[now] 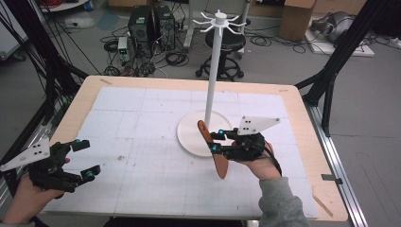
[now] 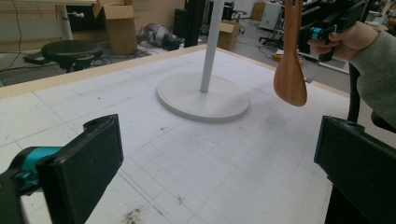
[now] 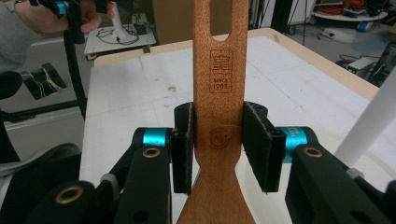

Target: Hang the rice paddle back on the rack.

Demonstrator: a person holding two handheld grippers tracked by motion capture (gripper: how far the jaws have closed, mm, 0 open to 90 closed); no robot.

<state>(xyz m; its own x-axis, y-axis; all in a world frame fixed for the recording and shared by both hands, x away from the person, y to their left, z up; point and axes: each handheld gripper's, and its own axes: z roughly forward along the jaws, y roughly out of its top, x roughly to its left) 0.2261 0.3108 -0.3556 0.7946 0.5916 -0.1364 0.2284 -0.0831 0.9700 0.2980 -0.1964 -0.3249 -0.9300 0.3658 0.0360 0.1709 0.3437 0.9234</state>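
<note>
A brown wooden spatula (image 1: 220,165) hangs above the white mat, handle up and blade down, just in front of the round base (image 1: 191,135) of a white hook stand (image 1: 211,80). My right gripper (image 1: 217,141) is shut on the spatula's handle; in the right gripper view its pads (image 3: 183,149) press both edges of the handle (image 3: 218,70), below a slot at its top. My left gripper (image 1: 90,157) hovers at the table's left front, open and holding nothing. In the left gripper view its fingers (image 2: 88,163) stand wide apart, with the spatula (image 2: 290,74) and stand base (image 2: 203,98) beyond.
The stand's hooks (image 1: 220,19) spread out at the top of the pole. A gridded white mat (image 1: 142,142) covers the wooden table (image 1: 302,113). Black frame struts (image 1: 331,71) flank the table; a stool (image 1: 226,42), computers (image 1: 151,23) and cables lie on the floor behind.
</note>
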